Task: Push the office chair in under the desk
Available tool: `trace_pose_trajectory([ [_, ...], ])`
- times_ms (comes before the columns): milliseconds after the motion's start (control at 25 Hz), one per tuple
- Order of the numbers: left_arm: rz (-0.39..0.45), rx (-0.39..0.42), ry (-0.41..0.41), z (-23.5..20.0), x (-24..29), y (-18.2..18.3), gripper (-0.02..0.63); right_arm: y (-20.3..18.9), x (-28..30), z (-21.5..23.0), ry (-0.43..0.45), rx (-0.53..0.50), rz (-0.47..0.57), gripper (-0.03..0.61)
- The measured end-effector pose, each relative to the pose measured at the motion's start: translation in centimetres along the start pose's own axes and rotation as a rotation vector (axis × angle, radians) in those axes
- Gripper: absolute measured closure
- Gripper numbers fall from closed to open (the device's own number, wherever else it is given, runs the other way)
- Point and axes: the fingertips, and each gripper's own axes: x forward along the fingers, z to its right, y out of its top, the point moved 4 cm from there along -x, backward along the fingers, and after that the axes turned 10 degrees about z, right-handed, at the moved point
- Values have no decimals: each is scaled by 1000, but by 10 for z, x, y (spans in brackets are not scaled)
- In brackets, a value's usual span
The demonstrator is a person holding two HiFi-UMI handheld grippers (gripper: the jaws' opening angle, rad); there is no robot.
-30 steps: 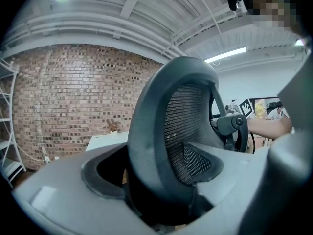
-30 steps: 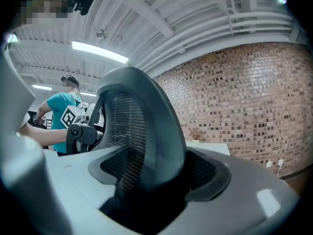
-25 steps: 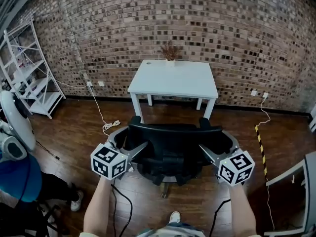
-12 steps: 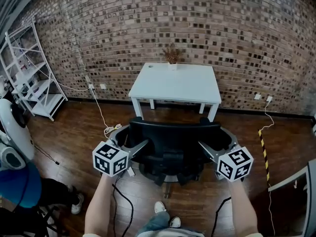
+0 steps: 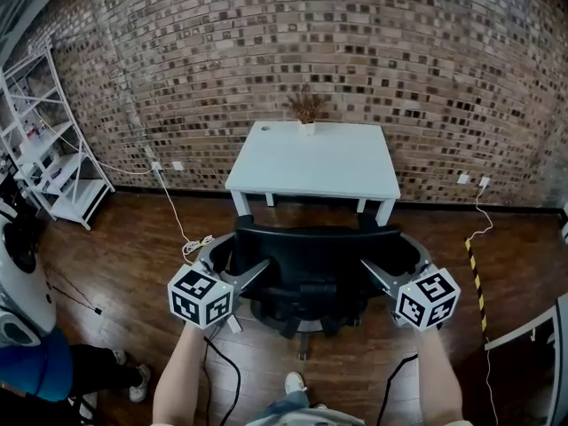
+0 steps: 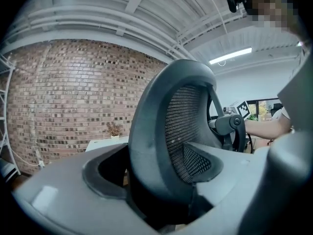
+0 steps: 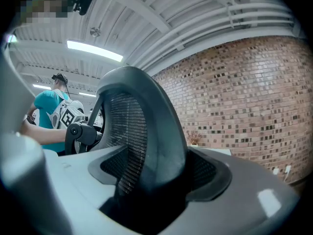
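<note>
A black mesh-backed office chair [image 5: 306, 269] stands on the wooden floor just in front of a white desk [image 5: 311, 158] set against the brick wall. My left gripper [image 5: 232, 257] is shut on the left edge of the chair's backrest [image 6: 161, 131]. My right gripper [image 5: 401, 257] is shut on the backrest's right edge [image 7: 146, 126]. In each gripper view the backrest rim fills the gap between the grey jaws. The chair's seat and base are mostly hidden under the backrest; the front of the chair sits near the desk's front legs.
A small potted plant [image 5: 306, 109] sits at the desk's back edge. White shelving [image 5: 53, 140] stands at the left wall. Cables [image 5: 191, 233] trail across the floor left of the chair. Yellow-black tape [image 5: 475, 273] lies at the right. A person in blue [image 5: 35, 362] is at lower left.
The chair has rolled a little closer to the desk with both grippers still shut on its backrest, and the person has stepped forward behind it.
</note>
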Motion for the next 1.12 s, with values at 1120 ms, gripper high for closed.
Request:
trace_pose_trajectory([
  [1120,-4,-12,-46,-109,113,3,239,-7,121,76,-50,-10,17,207],
])
